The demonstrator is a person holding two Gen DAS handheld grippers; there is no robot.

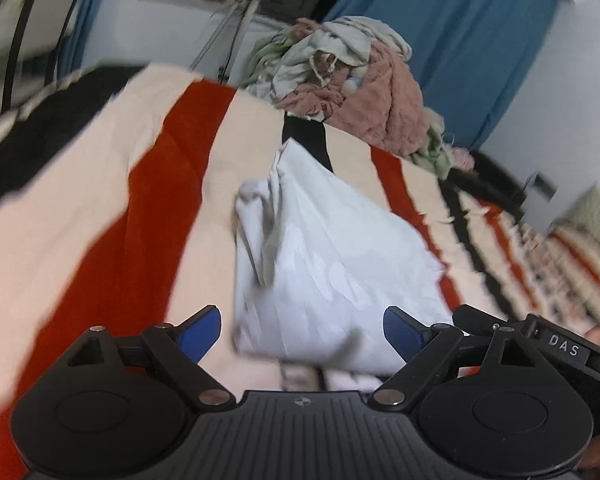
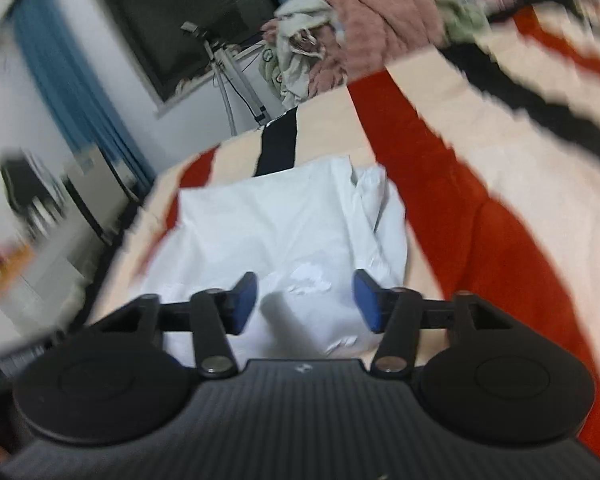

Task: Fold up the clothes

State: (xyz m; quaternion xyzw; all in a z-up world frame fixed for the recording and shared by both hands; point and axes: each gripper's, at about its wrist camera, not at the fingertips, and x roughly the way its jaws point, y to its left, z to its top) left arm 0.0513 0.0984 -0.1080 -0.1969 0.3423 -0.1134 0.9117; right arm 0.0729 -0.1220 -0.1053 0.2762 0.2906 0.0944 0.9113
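Left gripper w/ blue pads, jaws spread wide, nothing between them, hovering just over near edge of the white crumpled cloth garment, which lies on the red, cream & black striped blanket. Far end of blanket: heap of pink, grey & green clothes. Right gripper also jaws wide apart, empty, above the same garment; blanket to its right.
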